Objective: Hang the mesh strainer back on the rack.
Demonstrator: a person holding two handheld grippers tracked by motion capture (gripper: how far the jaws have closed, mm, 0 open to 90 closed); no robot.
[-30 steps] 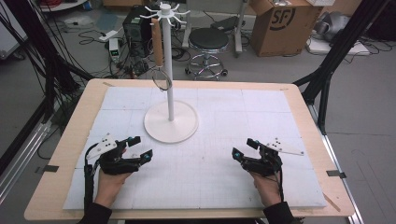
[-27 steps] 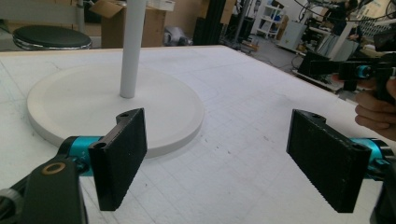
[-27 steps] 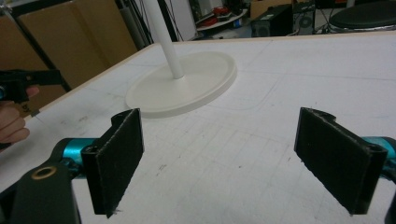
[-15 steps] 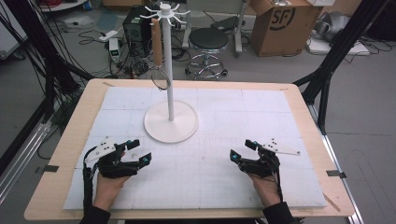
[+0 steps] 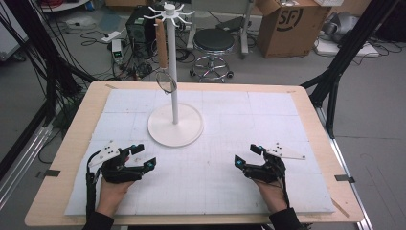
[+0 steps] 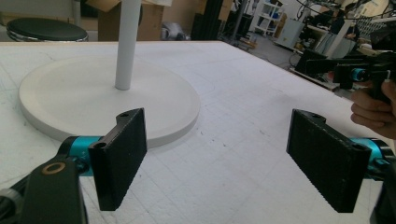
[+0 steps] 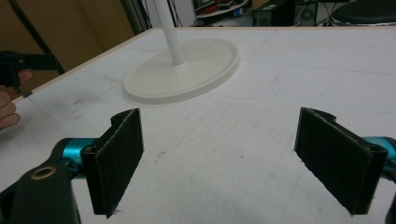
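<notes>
The white hook stand rises upright from its round base at the far middle of the worktop, its long axis vertical and its crown of hooks pointing outward all round, with a wooden-handled strainer hanging handle-up from one hook, ring lowest. Left gripper and right gripper rest low near the front edge, well apart from the stand, each with fingers spread wide and holding nothing. A sound reach would probably approach the hanging handle level and square, lifting it clear of its hook without knocking the pole.
</notes>
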